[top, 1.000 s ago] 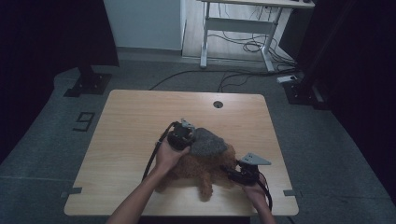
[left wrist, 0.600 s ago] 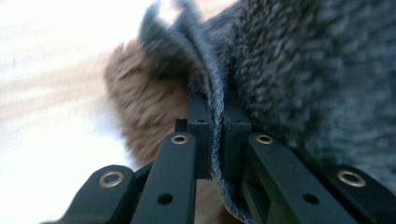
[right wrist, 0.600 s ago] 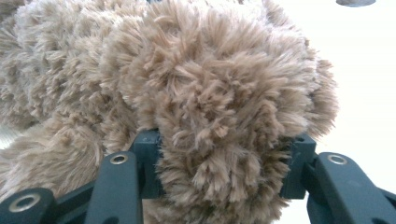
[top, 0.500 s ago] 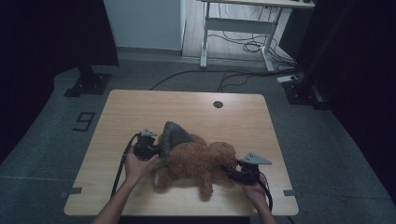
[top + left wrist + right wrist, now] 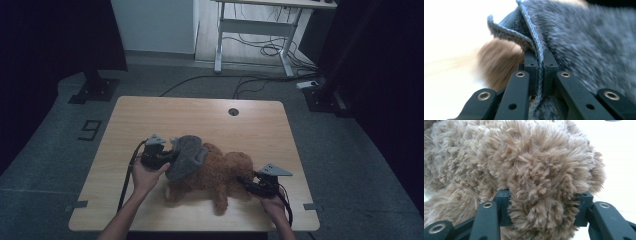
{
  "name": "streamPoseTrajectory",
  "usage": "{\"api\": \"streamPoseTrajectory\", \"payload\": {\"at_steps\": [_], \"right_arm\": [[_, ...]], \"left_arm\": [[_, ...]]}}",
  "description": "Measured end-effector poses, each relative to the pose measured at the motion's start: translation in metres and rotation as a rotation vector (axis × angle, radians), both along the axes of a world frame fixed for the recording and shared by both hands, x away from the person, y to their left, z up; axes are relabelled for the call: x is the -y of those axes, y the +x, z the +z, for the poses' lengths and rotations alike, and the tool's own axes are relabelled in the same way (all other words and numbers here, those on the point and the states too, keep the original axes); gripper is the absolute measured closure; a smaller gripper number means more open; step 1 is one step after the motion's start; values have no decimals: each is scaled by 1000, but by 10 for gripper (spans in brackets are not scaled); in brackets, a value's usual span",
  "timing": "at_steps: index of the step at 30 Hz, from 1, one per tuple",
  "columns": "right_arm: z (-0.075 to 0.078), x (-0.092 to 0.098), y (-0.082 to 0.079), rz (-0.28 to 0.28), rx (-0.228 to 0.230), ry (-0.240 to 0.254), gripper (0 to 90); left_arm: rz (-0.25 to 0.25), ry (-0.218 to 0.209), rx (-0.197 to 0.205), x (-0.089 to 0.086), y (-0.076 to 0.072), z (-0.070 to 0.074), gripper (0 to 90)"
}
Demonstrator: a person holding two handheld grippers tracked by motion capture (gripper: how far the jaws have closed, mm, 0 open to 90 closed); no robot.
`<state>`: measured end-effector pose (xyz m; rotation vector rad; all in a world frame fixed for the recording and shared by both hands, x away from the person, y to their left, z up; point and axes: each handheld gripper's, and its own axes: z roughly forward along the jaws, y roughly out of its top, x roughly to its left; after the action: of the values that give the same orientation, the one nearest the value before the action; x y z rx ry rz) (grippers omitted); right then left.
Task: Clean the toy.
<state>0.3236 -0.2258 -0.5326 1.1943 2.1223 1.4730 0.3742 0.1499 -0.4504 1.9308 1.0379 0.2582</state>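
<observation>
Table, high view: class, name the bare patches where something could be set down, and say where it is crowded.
The far half of the table, from the small round hole back to the edge, is bare, as is the near left corner. The near middle is crowded: the teddy bear, the grey cloth, the left gripper and the right gripper.

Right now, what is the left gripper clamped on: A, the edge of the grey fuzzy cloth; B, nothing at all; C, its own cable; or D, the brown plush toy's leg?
A: in the left gripper view the left gripper has its jaws pinched on the stitched edge of the grey cloth, which lies over the brown plush toy.
</observation>
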Motion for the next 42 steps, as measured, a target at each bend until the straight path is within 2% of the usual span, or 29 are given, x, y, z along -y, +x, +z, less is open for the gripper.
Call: {"api": "streamPoseTrajectory", "payload": {"at_steps": [2,4,5,8,11,12,15,16,18,19,20,22,24,27,29,31,33,37,42], "right_arm": [[0,0,-1,1,1,-5,471],[0,-1,-1,-1,3,-5,471],[0,0,-1,1,2,-5,471],[0,0,-1,3,2,-4,472],[0,0,-1,1,8,-3,471],[0,0,-1,2,9,-4,471],[0,0,-1,3,10,-3,471],[-1,0,-1,2,9,-2,471],[-1,0,-1,2,7,-1,471],[-1,0,-1,2,6,-2,471],[-1,0,-1,1,7,-3,470],[-2,0,0,-5,-5,-1,468],[-2,0,0,-1,0,1,468],[-1,-1,-1,-6,1,-10,468],[-1,-1,-2,-7,1,-9,468],[-1,-2,-2,-4,5,-11,468],[0,-3,-2,-2,15,-19,469],[0,-4,-3,-4,15,-20,468],[0,-3,-2,-4,13,-16,468]], "left_arm": [[-31,-7,33,16,-1,15,847],[-81,-22,54,41,-1,30,847],[-99,-23,60,50,-1,34,846],[-171,-15,69,95,0,43,846],[-227,1,57,134,4,41,845],[-245,3,42,150,7,38,845],[-279,15,11,181,13,28,845],[-282,31,7,188,15,25,845],[-253,154,-5,204,22,13,845],[-246,186,-26,208,26,5,845],[-241,188,-49,209,29,-1,845],[-237,162,-69,206,33,-3,844],[-230,194,-61,201,33,0,844],[-192,255,-48,189,34,1,844],[-164,281,-78,175,37,-2,845],[-149,285,-111,157,39,-4,844],[-139,282,-117,146,38,-2,843],[-121,314,-108,121,37,6,840],[-57,294,-140,83,45,3,842]]}}
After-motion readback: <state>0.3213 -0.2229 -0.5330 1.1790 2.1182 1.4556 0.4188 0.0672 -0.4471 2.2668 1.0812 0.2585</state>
